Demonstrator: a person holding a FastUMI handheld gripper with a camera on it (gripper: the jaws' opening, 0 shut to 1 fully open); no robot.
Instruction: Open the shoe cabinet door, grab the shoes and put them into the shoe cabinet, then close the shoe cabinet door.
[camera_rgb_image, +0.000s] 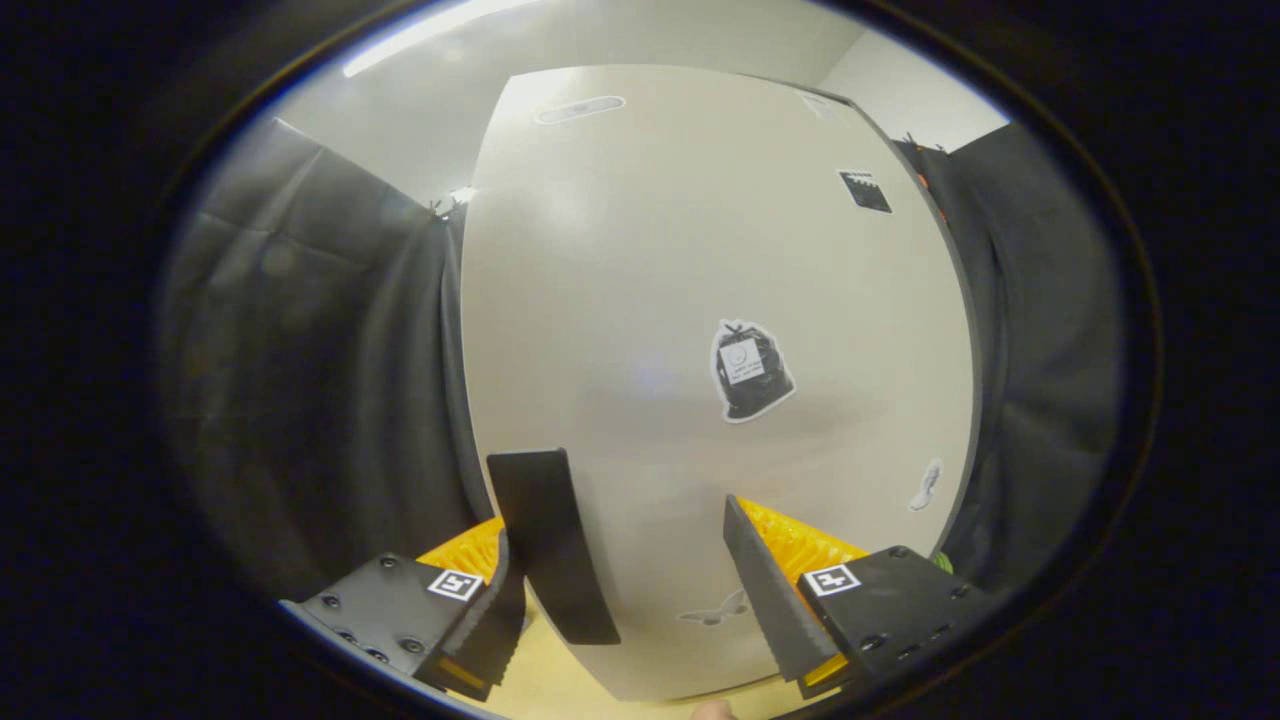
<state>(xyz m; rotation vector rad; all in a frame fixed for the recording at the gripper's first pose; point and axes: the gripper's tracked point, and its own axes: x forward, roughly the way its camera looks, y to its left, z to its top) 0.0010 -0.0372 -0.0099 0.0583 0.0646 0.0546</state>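
The shoe cabinet's white door (640, 300) stands close in front of me, upright and bearing a few stickers. A flat dark handle (548, 545) sticks out low on the door. My gripper (617, 522) is open and right at the door. The handle lies between the fingers, close against the left finger (497, 610), with a wide gap to the right finger (770, 590). Neither finger presses on it. Whether the door is ajar I cannot tell.
Black cloth (320, 380) hangs to the left of the cabinet and more of it (1040, 350) to the right. A strip of pale wooden floor (560, 690) lies below the door. A small green thing (941, 562) peeks out beside the door's lower right edge.
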